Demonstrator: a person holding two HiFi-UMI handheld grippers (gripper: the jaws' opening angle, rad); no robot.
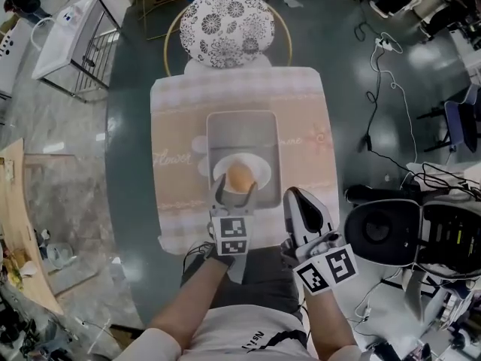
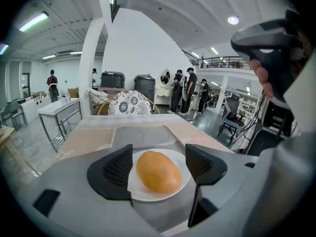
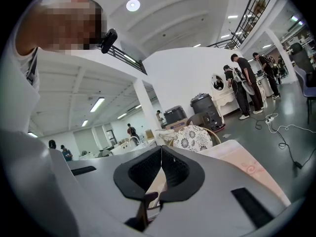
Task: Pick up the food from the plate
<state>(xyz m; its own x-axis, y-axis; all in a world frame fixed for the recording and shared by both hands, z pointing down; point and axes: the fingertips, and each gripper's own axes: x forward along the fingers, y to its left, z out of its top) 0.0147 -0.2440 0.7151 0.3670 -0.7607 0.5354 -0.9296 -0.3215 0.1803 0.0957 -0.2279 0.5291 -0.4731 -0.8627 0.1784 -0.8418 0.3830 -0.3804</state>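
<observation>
Head view: the left gripper (image 1: 234, 199) hovered at the near rim of the plate (image 1: 264, 173), with the orange food (image 1: 240, 176) just ahead of its tips and the right gripper (image 1: 295, 195) farther off to the side. Left gripper view: the jaws stood wide apart and empty, and the food (image 2: 158, 172) lay just beyond and between them, its long axis roughly along their line. Right gripper view: those jaws were pressed together on nothing.

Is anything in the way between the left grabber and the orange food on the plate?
No, nothing visible blocks it. The left gripper has its jaws open, and the food is straight ahead of them. It lies alone on the white plate in the grey tray. The pads are not touching it.
</observation>
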